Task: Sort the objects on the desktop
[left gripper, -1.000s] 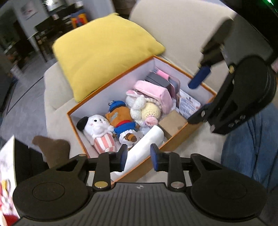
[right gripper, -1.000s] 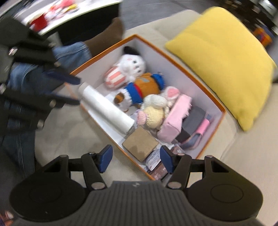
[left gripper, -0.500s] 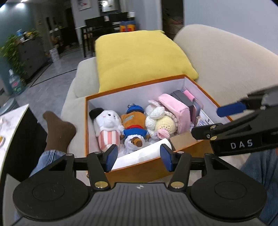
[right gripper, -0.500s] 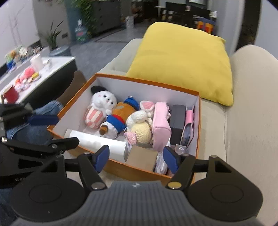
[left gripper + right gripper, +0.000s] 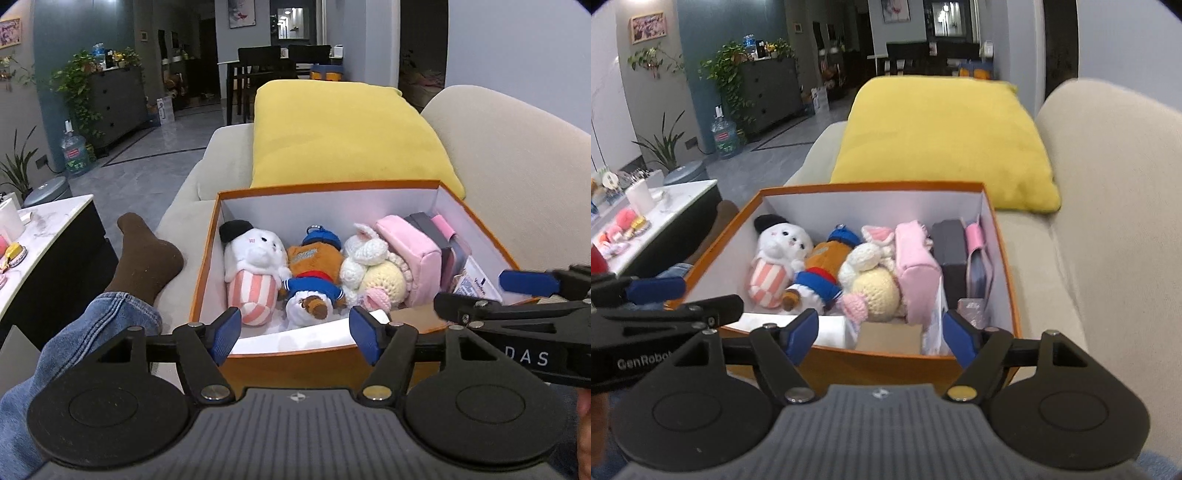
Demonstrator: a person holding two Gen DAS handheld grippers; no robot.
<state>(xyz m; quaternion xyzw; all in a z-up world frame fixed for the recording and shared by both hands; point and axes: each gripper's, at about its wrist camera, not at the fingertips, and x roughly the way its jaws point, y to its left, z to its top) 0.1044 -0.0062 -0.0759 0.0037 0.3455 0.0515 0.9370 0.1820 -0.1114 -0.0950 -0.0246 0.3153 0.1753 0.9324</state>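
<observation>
**Both claws wide and empty at the near wall of a packed box**

We find the orange box (image 5: 325, 363) on the sofa seat (image 5: 1030, 236), its far wall against the yellow cushion (image 5: 347, 136). The left claw (image 5: 295, 332) and the right claw (image 5: 879, 332) both stand wide, holding nothing, just short of the box's near wall.

Contents, from the left wall to the right: a white plush with striped trousers (image 5: 255, 273), an orange plush in a blue cap (image 5: 314, 273), a crocheted rabbit (image 5: 871, 273), a pink pouch (image 5: 918, 273), a dark case (image 5: 951, 254). A white roll (image 5: 295, 338) and a brown card box (image 5: 890, 338) lie along the near wall.

This layout fits either a finished packing or a box about to be emptied; we cannot settle which. We judge that any entry should come from above, clear of the near wall, with 1 claw at a time, since the 2 claws sit close together.

Obstructions: the items are packed touching, leaving little finger room. A person's leg (image 5: 92, 332) lies beside the left wall. More small objects sit on the marble worktop (image 5: 672, 210) further left.
</observation>
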